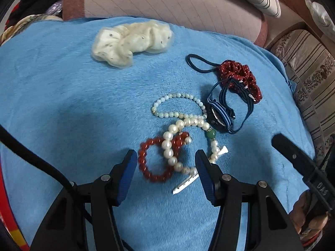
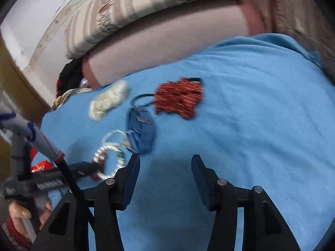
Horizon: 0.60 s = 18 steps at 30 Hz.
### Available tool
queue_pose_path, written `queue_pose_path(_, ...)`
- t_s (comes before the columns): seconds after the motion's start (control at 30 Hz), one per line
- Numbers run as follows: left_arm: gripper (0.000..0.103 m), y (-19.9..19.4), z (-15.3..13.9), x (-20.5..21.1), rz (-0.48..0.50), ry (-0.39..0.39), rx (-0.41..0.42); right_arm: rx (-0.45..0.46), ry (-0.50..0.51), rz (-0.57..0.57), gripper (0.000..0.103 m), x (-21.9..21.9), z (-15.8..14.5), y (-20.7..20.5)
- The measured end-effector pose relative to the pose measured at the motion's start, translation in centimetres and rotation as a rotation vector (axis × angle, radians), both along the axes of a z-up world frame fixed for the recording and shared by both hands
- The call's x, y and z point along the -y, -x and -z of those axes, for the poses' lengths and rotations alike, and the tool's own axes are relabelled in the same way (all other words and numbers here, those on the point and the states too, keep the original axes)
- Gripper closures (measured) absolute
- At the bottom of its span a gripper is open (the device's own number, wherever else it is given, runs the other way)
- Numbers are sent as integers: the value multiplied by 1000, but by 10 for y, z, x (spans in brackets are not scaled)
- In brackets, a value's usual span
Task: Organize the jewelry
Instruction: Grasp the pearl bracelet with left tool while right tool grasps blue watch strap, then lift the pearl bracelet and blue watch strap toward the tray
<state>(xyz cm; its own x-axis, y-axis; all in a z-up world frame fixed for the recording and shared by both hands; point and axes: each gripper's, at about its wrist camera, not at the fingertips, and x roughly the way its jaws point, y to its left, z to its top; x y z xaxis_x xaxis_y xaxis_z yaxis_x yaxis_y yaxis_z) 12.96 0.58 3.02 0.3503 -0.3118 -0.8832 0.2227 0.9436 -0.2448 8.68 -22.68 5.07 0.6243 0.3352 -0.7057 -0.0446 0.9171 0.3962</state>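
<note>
1. While both claws hang empty, jewelry lies tangled on a blue cloth, prob. dumped there for sorting.
2. Left claw, jaws about half open, holds nothing; red bead bracelet and pearl bracelet lie between its tips, overlapping, likely next pick.
3. Right claw, also part open and empty, over bare cloth.
4. Striped-strap watch touches a pale bead bracelet; red scrunchie and cream scrunchie sit further back.
</note>
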Motion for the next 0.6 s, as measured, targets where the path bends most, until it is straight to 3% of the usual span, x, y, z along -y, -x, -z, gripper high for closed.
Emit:
queue_pose_path(0.13, 47, -13, 2, 11, 38, 1, 4, -41, -12, -13, 48, -18, 11, -34)
queue_pose_path(0.17, 54, -15, 1, 13, 50, 0, 6, -52, -8, -8, 48, -20, 14, -40)
queue_pose_path(0.2, 76, -17, 0, 17, 66, -9, 6, -64, 1, -3, 53, -22, 17, -45)
queue_pose_path(0.23, 86, -19, 0, 21, 79, -25, -10, -81, 8, 1, 80, -23, 21, -48)
queue_pose_path(0.27, 88, -19, 0, 20, 68, -15, -24, -111, 0, 8, 85, -21, 26, -50)
queue_pose_path(0.37, 88, -16, -8, 0, -7, 8, -23, -119, -6, 41, 86, -9, 27, -39)
queue_pose_path(0.43, 95, -8, -13, -24, -65, 41, -32, -127, 21, 50, 97, -2, 28, -23)
queue_pose_path(0.6, 94, 35, -22, -87, -147, 132, -68, -147, -8, 63, 100, 20, 31, 23)
